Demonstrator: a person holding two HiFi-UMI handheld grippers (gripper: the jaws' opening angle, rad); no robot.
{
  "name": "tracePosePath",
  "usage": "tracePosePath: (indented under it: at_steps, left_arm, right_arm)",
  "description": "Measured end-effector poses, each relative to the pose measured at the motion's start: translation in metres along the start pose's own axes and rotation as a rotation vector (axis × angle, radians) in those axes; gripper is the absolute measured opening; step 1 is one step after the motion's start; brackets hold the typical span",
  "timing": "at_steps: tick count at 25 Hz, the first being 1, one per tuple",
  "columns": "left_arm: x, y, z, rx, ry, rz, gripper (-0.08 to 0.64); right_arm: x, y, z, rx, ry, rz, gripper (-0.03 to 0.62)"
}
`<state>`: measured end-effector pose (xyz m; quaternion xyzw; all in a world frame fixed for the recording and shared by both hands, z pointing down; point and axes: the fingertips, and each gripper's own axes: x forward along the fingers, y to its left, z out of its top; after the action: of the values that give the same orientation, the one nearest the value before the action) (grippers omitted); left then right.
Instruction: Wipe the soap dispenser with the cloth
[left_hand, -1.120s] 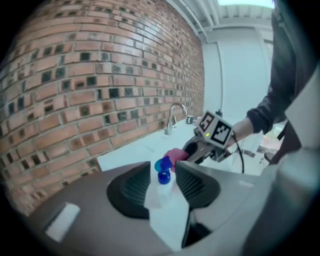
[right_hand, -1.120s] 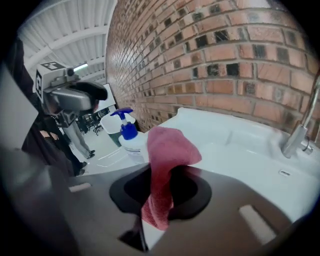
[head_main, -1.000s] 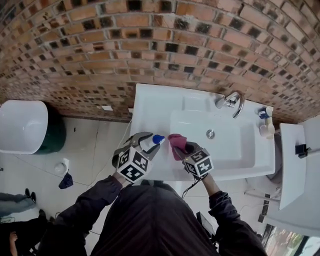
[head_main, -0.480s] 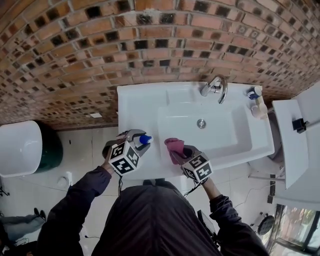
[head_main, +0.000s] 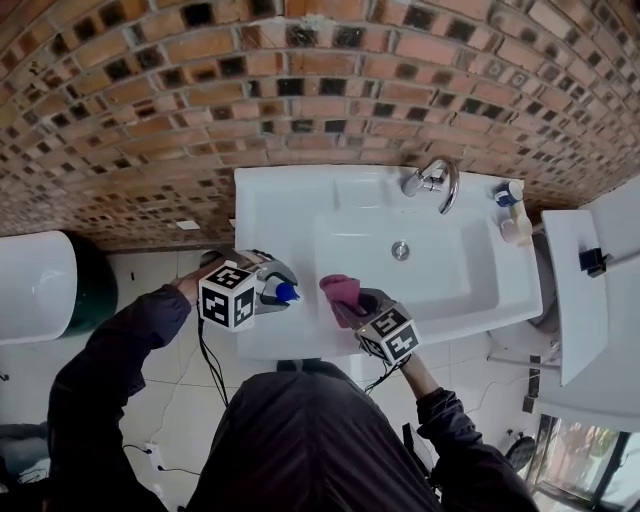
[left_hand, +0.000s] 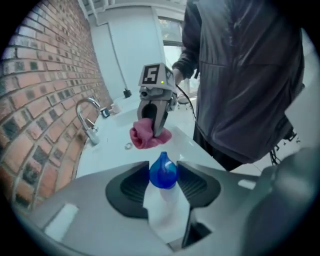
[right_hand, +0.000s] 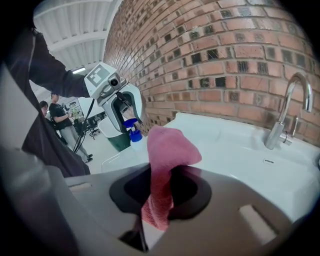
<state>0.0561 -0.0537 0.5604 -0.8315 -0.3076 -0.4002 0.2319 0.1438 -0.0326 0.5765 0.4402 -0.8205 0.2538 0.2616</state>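
Over near-left rim of the sink: white plastic soap dispenser with blue pump head (left_hand: 163, 172), clear of the surface, carried in the left claw (left_hand: 164, 186). Both dark pads press on the bottle just under the blue head; white body runs back between them. Jaws have just been closing a little, bottle between them. Pump head points right, toward the cloth.

Pink-red cloth (right_hand: 167, 150) sits just right of the dispenser, near it but apart; a gap shows between blue tip and cloth in the head view. Right claw (right_hand: 162, 192) is clamped on it, jaws nearly together. Cloth stands up out of the pads as a bunched fold, a tail trailing back between them.

Both claws hang over the near-left part of the white ceramic sink (head_main: 470, 300). Basin hollow lies to the right, drain (head_main: 400, 250) at its middle. Chrome tap (head_main: 435, 182) on the far rim. Two small bottles (head_main: 512, 215) at the far-right corner, details too small to tell.

Red-brown brick wall (head_main: 300, 90) behind the sink. White rounded fixture (head_main: 30, 285) on pale tiled floor (head_main: 160, 270) at far left. Person's dark jacket (head_main: 300, 440) fills the near edge.
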Motion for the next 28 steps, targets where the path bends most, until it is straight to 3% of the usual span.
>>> tracePosePath:
  at_steps: [7,15,19,21,28]
  left_arm:
    - [0.001,0.005,0.003,-0.112,-0.042,0.064,0.216]
    - [-0.040,0.020,0.012,-0.466,-0.276,0.295,0.224]
    - [-0.067,0.024,0.031,-0.618,-0.454,0.445,0.185]
    - [-0.066,0.021,0.042,-0.688,-0.512,0.479,0.163]
    - [-0.046,0.016,0.037,-0.917,-0.549,0.584,0.163]
  right_arm:
    - [0.006,-0.006,0.001,-0.021,0.026,0.015,0.074]
    - [0.034,-0.008,0.021,-0.088,0.046,0.096,0.074]
    - [0.055,-0.002,0.034,-0.128,0.100,0.229,0.074]
    - [0.065,0.002,0.039,-0.123,0.150,0.322,0.074]
    - [0.081,0.018,0.066,-0.118,0.318,0.595,0.074]
